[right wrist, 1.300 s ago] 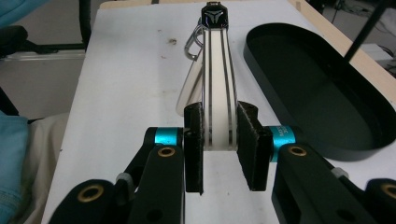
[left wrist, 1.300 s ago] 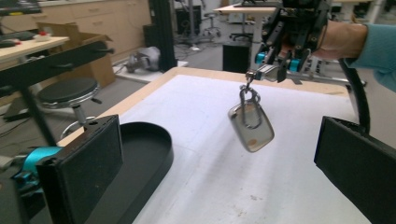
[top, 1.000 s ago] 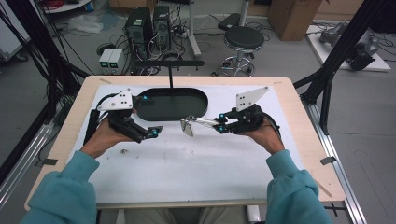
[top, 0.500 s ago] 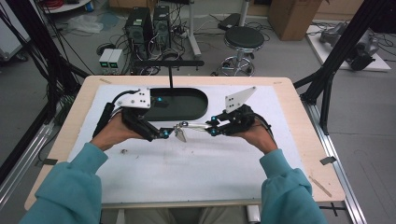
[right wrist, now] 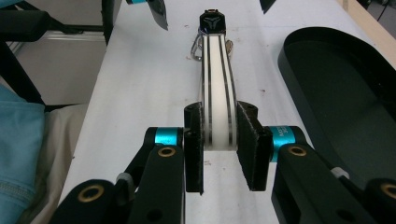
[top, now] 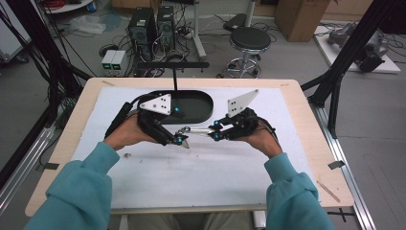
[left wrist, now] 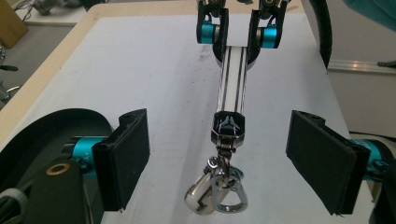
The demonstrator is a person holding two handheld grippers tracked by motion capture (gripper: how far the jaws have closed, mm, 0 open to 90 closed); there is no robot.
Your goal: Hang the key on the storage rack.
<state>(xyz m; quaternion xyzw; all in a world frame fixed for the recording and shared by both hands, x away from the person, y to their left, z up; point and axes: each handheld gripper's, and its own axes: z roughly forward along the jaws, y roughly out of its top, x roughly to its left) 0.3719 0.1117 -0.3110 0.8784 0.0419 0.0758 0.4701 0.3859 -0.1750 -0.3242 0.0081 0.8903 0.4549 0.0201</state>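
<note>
Over the white mat [top: 210, 177], right gripper [right wrist: 219, 140] clamping a strap [right wrist: 215, 93], left gripper [left wrist: 219, 158] wide, clasp [left wrist: 217, 196] cut off.

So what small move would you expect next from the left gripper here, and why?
Probably closing the left gripper on the keychain. Its fingers stand wide open on either side of the keychain's black end cap and metal clip, touching neither. The right gripper already clamps the far end of the white strap, holding it out over the white mat, so this looks like a handover or two-handed hold.
</note>
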